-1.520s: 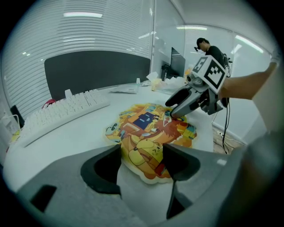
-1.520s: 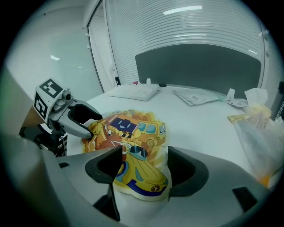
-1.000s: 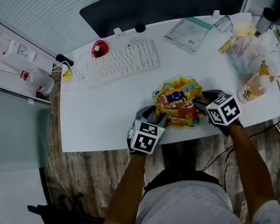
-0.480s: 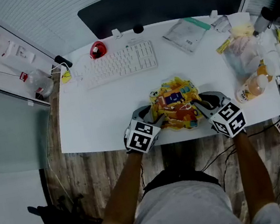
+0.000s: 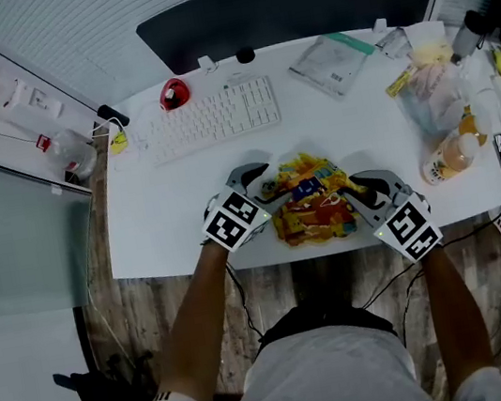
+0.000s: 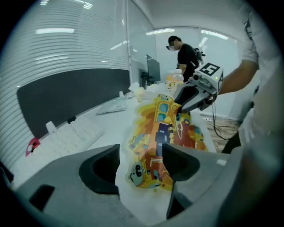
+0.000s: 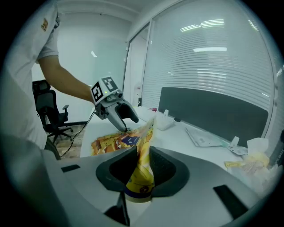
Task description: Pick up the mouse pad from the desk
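Mouse pad (image 5: pixel 314 208), yellow-orange w/ cartoon print, is at lower centre of head view by the near edge of the white desk (image 5: pixel 166 209), its right side curling up. Right gripper (image 7: pixel 141 168): jaws narrow, just been closing, pinched on pad's right edge, prob. so the floppy sheet peels up w/o slipping. Left gripper (image 6: pixel 141 162): jaws wide, just been opening, pad's left edge loose between them, not pressed. Both forearms enter from bottom of frame, tools tilted down, converging on pad. Farther up: keyboard (image 5: pixel 208 116), then dark partition (image 5: pixel 294 6) at top.
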Motion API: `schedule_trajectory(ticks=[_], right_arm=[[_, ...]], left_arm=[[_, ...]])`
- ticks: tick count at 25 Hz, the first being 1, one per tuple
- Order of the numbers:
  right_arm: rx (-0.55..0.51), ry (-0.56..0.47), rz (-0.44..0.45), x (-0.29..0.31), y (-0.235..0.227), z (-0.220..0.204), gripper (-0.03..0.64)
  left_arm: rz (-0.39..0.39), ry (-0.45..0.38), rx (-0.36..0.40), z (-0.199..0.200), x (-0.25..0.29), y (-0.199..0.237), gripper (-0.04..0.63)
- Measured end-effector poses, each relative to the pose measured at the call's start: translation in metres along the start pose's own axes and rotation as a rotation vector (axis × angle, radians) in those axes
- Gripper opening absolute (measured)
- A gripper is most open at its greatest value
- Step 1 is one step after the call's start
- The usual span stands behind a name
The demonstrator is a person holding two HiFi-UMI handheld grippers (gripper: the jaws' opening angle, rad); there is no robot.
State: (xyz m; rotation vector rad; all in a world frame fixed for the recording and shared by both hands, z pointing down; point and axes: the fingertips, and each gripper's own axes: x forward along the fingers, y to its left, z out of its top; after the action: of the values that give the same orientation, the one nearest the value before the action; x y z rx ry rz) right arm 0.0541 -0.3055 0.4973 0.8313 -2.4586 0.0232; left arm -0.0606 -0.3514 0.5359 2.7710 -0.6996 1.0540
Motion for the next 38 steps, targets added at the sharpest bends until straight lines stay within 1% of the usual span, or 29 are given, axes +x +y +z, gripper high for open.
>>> schedule_trajectory(ticks=[2, 5, 7, 9, 11, 12, 13, 14, 18, 21, 23, 26, 28, 30, 32, 38], right_arm=[[-0.025, -0.011, 0.010, -0.001, 0.004, 0.004, 0.094], [-0.066, -0.019, 0.029, -0.003, 0.011, 0.009, 0.094], [-0.084, -0.023, 0.037, -0.005, 0.014, 0.011, 0.094], [-0.095, -0.028, 0.041, -0.006, 0.015, 0.014, 0.094], [-0.104, -0.028, 0.043, -0.006, 0.017, 0.015, 0.094], [-0.108, -0.027, 0.043, -0.006, 0.018, 0.015, 0.094], [-0.112, -0.025, 0.042, -0.006, 0.018, 0.016, 0.094], [-0.116, -0.023, 0.040, -0.006, 0.018, 0.016, 0.094], [-0.128, -0.008, 0.026, -0.008, 0.017, 0.014, 0.094], [-0.146, 0.005, 0.008, -0.011, 0.017, 0.010, 0.095], [-0.153, 0.013, -0.025, -0.013, 0.013, 0.007, 0.100], [-0.154, 0.011, -0.101, -0.019, 0.001, 0.009, 0.108], [-0.157, 0.002, -0.141, -0.023, -0.004, 0.013, 0.134], [-0.159, -0.016, -0.171, -0.029, -0.007, 0.020, 0.149], [-0.153, -0.048, -0.197, -0.036, -0.009, 0.029, 0.153], [-0.081, -0.161, -0.261, -0.063, -0.013, 0.061, 0.153]], left_arm=[[-0.103, 0.036, 0.043, 0.001, 0.006, -0.002, 0.307], [-0.191, 0.091, 0.073, -0.003, 0.013, 0.002, 0.313], [-0.258, 0.099, 0.067, -0.003, 0.014, 0.000, 0.313], [-0.334, 0.091, 0.059, 0.001, 0.013, -0.006, 0.313], [-0.388, 0.078, 0.055, 0.005, 0.013, -0.013, 0.311], [-0.403, 0.075, 0.058, 0.006, 0.013, -0.015, 0.292], [-0.412, 0.075, 0.063, 0.006, 0.014, -0.017, 0.249], [-0.416, 0.075, 0.068, 0.006, 0.014, -0.018, 0.220], [-0.407, 0.056, 0.069, 0.007, 0.011, -0.023, 0.151], [-0.376, 0.037, 0.085, 0.009, 0.004, -0.027, 0.090], [-0.351, 0.030, 0.109, 0.010, -0.001, -0.030, 0.062], [-0.309, 0.007, 0.130, 0.013, -0.012, -0.035, 0.038], [-0.277, -0.038, 0.118, 0.020, -0.022, -0.037, 0.023], [-0.241, -0.100, 0.093, 0.030, -0.035, -0.037, 0.023], [-0.207, -0.159, 0.079, 0.040, -0.049, -0.038, 0.023], [-0.085, -0.329, 0.078, 0.075, -0.091, -0.038, 0.023]])
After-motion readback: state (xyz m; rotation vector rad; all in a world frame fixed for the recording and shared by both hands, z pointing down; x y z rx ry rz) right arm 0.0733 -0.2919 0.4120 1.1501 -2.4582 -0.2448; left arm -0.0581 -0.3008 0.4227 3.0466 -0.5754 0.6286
